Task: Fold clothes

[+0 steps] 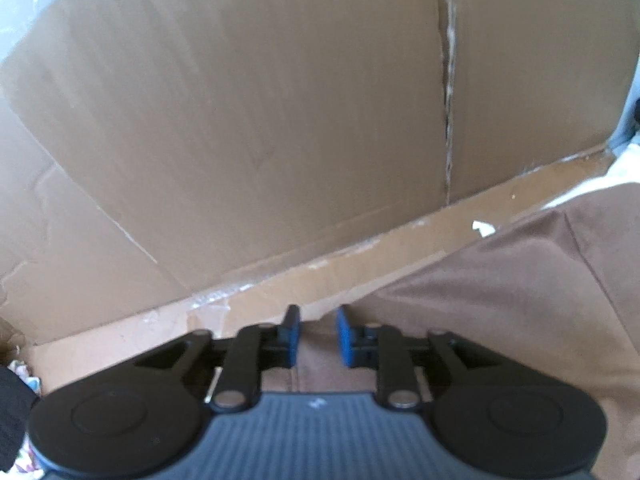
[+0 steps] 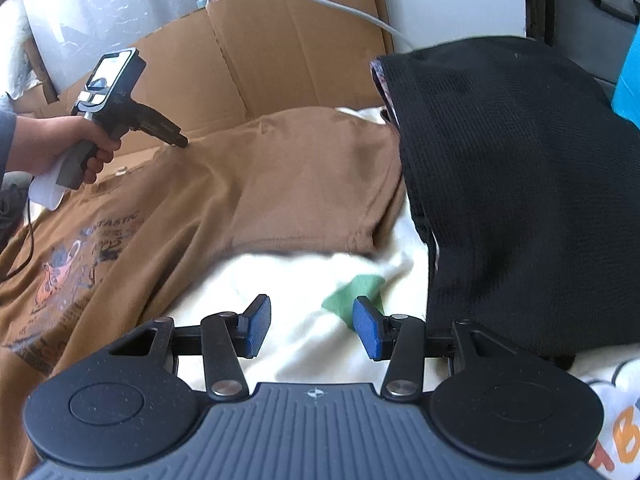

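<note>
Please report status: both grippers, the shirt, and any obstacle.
Left gripper jaws open at brown T-shirt edge. Right gripper open, empty, over white cloth. Black garment crowds the right side.

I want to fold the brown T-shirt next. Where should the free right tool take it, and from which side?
Probably at the brown T-shirt's loose sleeve hem, coming from the near side, low over the white cloth. That edge lies free, and the open right tool already faces it.

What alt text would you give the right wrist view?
The open right gripper hovers over white fabric, holding nothing. Ahead, a hand brings the left gripper to the edge of a brown printed T-shirt; a black knit garment is heaped at right, cardboard behind.
</note>
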Available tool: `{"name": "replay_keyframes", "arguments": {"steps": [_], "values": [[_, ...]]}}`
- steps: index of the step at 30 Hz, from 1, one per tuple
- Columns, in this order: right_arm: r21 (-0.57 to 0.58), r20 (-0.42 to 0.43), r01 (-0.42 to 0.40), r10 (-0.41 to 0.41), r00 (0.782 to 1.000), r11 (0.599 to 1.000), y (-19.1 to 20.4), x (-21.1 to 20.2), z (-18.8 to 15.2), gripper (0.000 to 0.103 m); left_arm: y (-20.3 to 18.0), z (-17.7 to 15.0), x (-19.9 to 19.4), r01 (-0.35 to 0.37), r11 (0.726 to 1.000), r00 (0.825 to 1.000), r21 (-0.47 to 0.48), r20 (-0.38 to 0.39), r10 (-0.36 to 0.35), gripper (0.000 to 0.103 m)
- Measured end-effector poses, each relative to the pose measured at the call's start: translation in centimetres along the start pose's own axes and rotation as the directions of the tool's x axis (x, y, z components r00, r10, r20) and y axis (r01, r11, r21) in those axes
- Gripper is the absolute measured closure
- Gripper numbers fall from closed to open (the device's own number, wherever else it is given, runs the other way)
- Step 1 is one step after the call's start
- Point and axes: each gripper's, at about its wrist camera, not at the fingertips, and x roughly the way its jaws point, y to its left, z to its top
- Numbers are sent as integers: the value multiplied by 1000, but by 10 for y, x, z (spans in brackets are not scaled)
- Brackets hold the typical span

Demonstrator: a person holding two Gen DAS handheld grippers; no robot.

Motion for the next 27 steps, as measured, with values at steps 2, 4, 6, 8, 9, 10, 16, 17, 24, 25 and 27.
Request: {"name": "replay_keyframes", "arguments": {"steps": [2,4,6,8,9,10,16,17,24,25,27], "values": [[-2,12,-1,1,1000,1000,2,2,5,50,3,2,-7,8,1000,1000,-7,10,-8,75],[-10,25,-1,1,1000,1000,3,5,11,50,6,4,-13,24,1000,999,-19,22,-24,75],[-25,39,1,0,999,1000,4,9,17,50,5,4,-18,46,999,998,-22,37,-45,75],[-46,51,3,0,999,999,5,14,23,50,4,3,-22,86,996,996,-18,41,-85,75],[-64,53,3,1,999,998,7,18,26,50,2,2,-22,105,994,994,-18,38,-105,76],[-85,54,2,2,999,996,8,22,30,50,0,0,-21,132,991,991,-20,31,-131,76],[-116,44,5,0,999,993,8,44,42,51,-23,-17,-10,186,982,983,-23,6,-186,76],[-115,40,6,-1,999,993,7,47,43,51,-25,-19,-8,176,984,984,-28,17,-175,76],[-207,-52,72,-85,995,976,7,69,38,70,-35,-15,-5,91,995,995,-32,31,-90,55],[-224,-56,79,-94,994,971,9,69,37,70,-35,-14,-3,80,996,997,-39,24,-79,55],[-251,-66,94,-114,991,963,12,69,35,70,-31,-14,-12,64,996,998,-58,9,-64,55]]}}
